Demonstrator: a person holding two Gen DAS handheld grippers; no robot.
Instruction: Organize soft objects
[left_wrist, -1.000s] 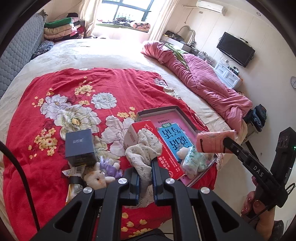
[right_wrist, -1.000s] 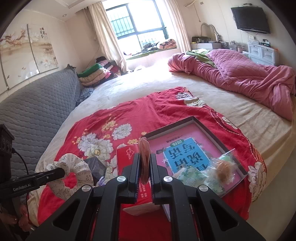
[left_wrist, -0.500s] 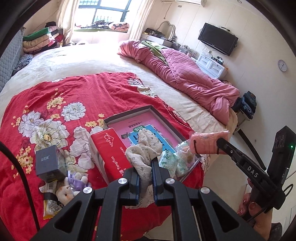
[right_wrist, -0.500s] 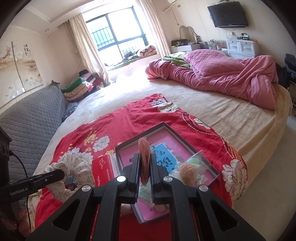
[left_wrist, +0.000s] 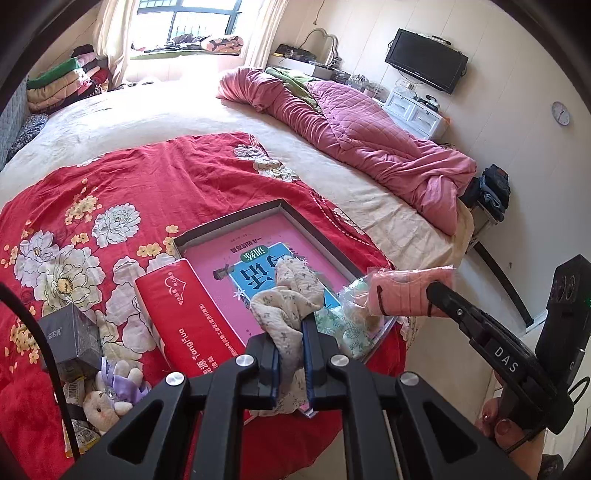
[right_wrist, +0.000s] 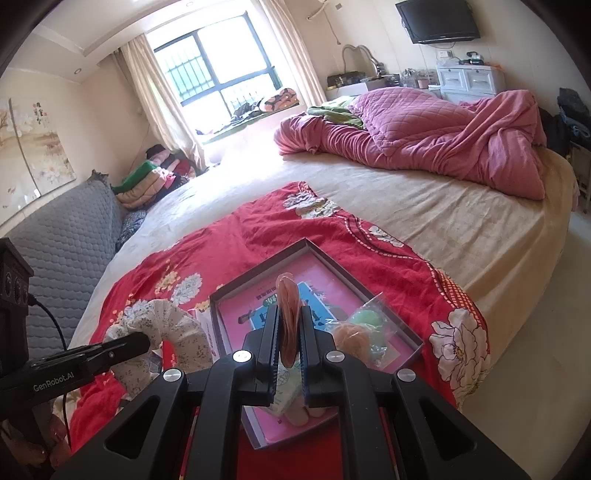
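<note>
**Desk:** What is nearest the lens?

**Photographer:** The left gripper (left_wrist: 291, 354), jaws pinching a cream floral scrunchie (left_wrist: 286, 314) that bunches up above them and sags below. In the right wrist view the same scrunchie (right_wrist: 162, 332) shows as a ruffled ring hanging off the tip of that gripper. The right gripper (right_wrist: 290, 343) has its jaws pressed on a pink scrunchie (right_wrist: 288, 310), seen edge-on as a flat fold between them.

**Desk:** And just beyond?

**Photographer:** Both pieces hang above a shallow dark-rimmed box lid (left_wrist: 325, 240) with a pink and blue book (left_wrist: 266, 254) lying in it. Clear packets of soft green and orange things (right_wrist: 358, 332) sit in its near corner. A red tissue pack (left_wrist: 184, 317) lies against its left edge. Left of that are a dark grey box (left_wrist: 68, 338) and a small plush toy (left_wrist: 110, 391), all on a red flowered cloth (left_wrist: 110, 192) spread over the bed (right_wrist: 461, 229). A rumpled pink quilt (right_wrist: 443, 136) lies at the far side.

**Desk:** How will the scrunchies handle?

**Photographer:** Light, limp and springy, by the look of them. A pinch through the gathered fabric holds well; nothing here is fragile. The likely snag is cloth clinging to a pad on release, or the ring flopping over the rim instead of landing inside.
</note>
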